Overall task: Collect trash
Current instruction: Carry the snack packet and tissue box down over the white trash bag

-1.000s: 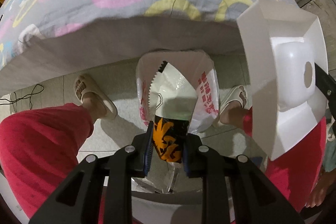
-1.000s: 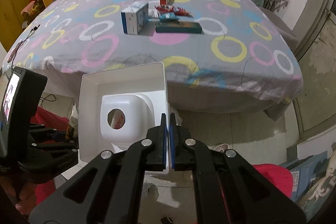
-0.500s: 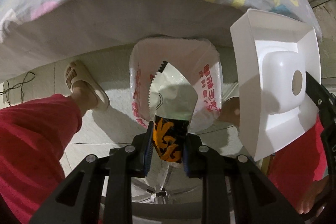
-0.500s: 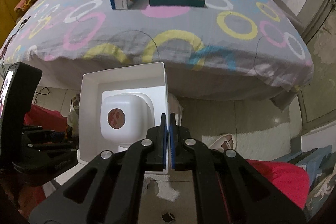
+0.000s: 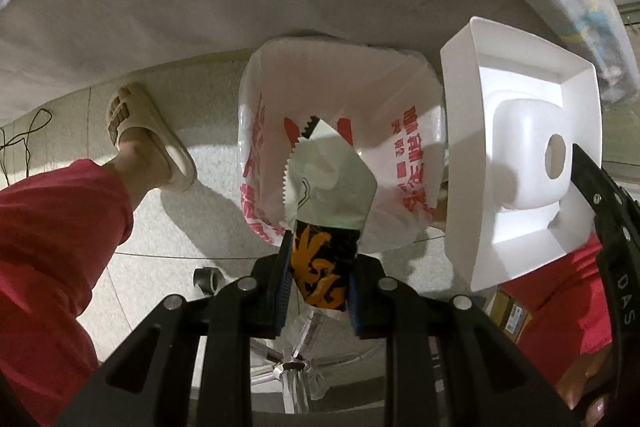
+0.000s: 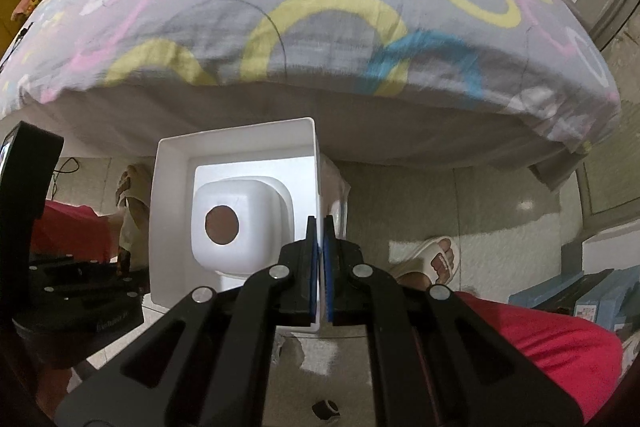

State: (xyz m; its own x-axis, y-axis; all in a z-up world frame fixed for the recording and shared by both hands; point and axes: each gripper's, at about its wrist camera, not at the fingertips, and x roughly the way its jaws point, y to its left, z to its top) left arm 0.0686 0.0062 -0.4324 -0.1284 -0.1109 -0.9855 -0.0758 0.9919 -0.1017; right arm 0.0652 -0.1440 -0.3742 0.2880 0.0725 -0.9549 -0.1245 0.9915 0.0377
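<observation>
My left gripper [image 5: 319,269] pinches a black-and-orange foil snack wrapper [image 5: 320,211] directly above the white plastic bin bag with red print [image 5: 404,131]. My right gripper [image 6: 319,267] clamps one wall of a white moulded packaging tray [image 6: 236,211], beside the bag.

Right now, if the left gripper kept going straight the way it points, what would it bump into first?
Probably the white bag-lined bin: the left gripper, clamped on a snack wrapper, points down into its mouth, though depth is unclear.
</observation>
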